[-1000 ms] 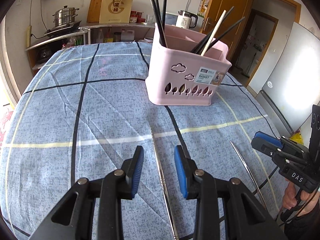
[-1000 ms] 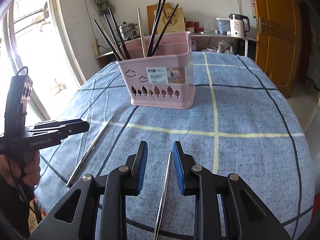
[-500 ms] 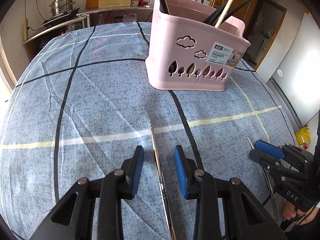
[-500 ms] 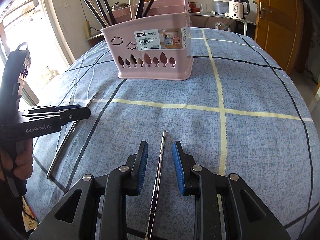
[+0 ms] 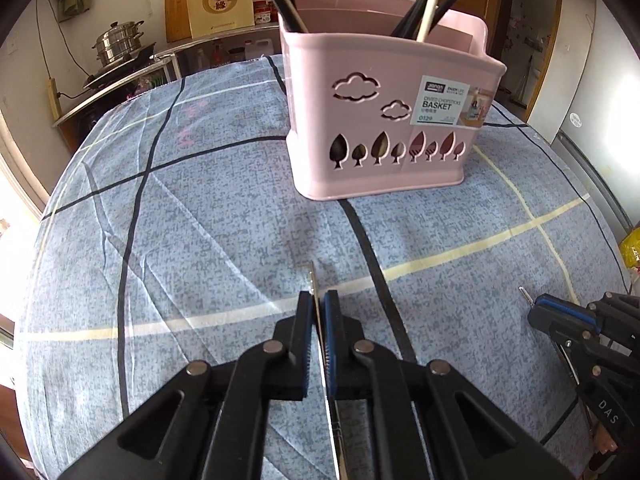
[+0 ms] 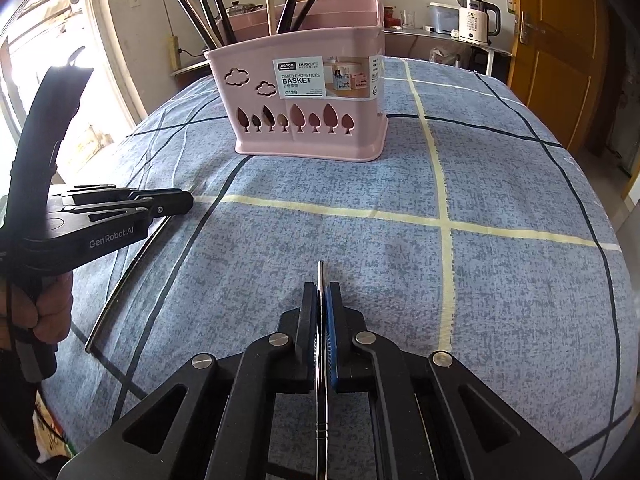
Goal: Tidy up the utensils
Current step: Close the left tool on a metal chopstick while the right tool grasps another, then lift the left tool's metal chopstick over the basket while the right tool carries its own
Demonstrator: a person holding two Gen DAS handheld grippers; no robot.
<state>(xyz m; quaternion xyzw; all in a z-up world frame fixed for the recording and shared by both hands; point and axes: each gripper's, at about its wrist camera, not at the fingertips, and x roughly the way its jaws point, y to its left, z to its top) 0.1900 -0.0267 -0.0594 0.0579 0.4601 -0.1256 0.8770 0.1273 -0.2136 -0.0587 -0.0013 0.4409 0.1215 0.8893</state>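
Note:
A pink divided chopstick basket [image 5: 380,120] [image 6: 308,104] stands upright on the blue checked tablecloth and holds several black and pale chopsticks. My left gripper [image 5: 318,300] is shut on a metal chopstick [image 5: 312,276] that lies along the cloth, tip toward the basket. It also shows in the right wrist view [image 6: 128,268] under the left gripper [image 6: 188,200]. My right gripper [image 6: 322,290] is shut on a second metal chopstick [image 6: 320,274], whose tip [image 5: 524,294] shows in the left wrist view beside the right gripper [image 5: 536,312].
The table [image 6: 500,280] edge curves away near both sides. Behind it stand a counter with a steel steamer pot [image 5: 118,42], a kettle [image 6: 478,20], a wooden door [image 6: 560,52] and a bright window [image 6: 48,40] at the left.
Both grippers have moved forward and down toward the basket and closed. Each was open around a metal chopstick; each now clamps its chopstick.

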